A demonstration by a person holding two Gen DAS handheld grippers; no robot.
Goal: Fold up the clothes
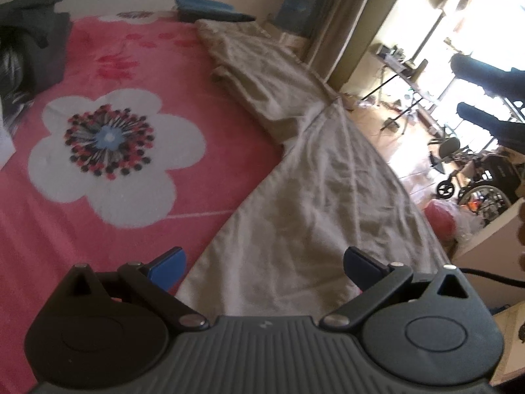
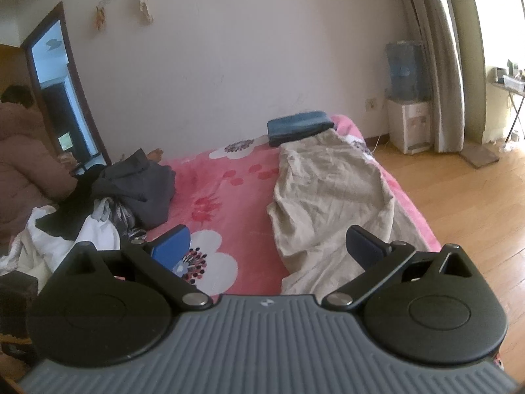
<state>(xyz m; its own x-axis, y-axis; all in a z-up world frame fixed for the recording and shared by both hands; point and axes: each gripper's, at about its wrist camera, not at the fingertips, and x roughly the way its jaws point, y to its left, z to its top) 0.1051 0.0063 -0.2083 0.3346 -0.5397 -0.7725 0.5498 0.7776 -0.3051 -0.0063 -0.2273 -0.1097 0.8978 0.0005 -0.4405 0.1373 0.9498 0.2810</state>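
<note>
Beige trousers (image 1: 315, 184) lie stretched along the right side of a pink flowered bed (image 1: 98, 236), wrinkled and partly doubled at the far end. My left gripper (image 1: 264, 267) is open just above the near end of the trousers, nothing between its blue fingers. In the right wrist view the same beige trousers (image 2: 328, 197) run along the bed's right edge. My right gripper (image 2: 269, 246) is open, held above the bed short of the garment, and holds nothing.
A folded blue garment (image 2: 298, 126) sits at the far end of the bed (image 2: 229, 197). A heap of dark and white clothes (image 2: 115, 197) lies on the left. A person in a brown coat (image 2: 23, 164) sits at far left. Wooden floor (image 2: 459, 197) and a water dispenser (image 2: 408, 98) are on the right.
</note>
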